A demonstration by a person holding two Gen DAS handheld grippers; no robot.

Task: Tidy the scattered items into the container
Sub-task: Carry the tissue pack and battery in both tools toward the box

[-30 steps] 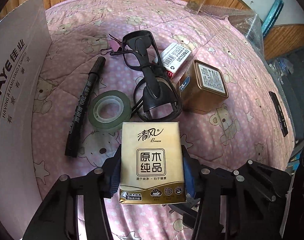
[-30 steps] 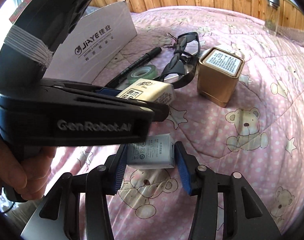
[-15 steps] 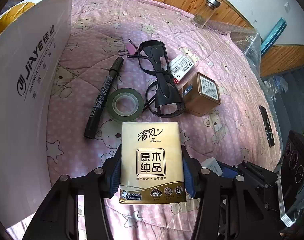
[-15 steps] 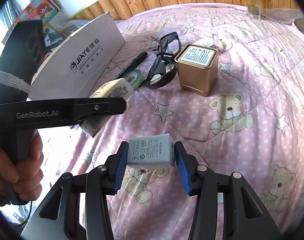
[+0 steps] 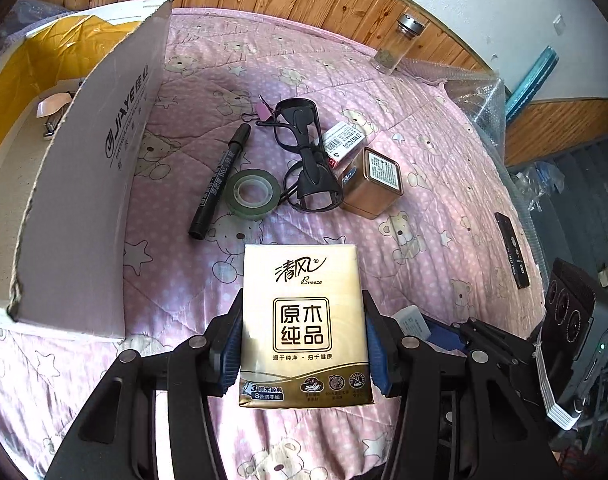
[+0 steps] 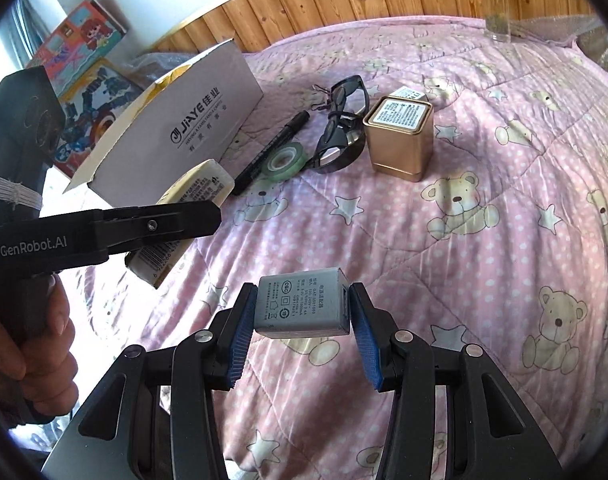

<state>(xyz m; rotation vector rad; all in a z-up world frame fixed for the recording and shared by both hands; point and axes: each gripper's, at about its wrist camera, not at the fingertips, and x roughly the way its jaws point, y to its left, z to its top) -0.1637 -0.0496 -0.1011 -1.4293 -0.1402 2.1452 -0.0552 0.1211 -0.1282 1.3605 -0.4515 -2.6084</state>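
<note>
Two items lifted, both bound for the box.
My left gripper clamped the tissue pack; my right gripper clamped the power adapter, cardboard box up-left.

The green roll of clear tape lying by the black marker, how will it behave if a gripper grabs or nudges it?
The green roll of clear tape lies flat on the soft pink quilt, so a nudge should slide it, not roll it. It looks like a stiff, light ring. Stood on edge, it would probably roll.
</note>
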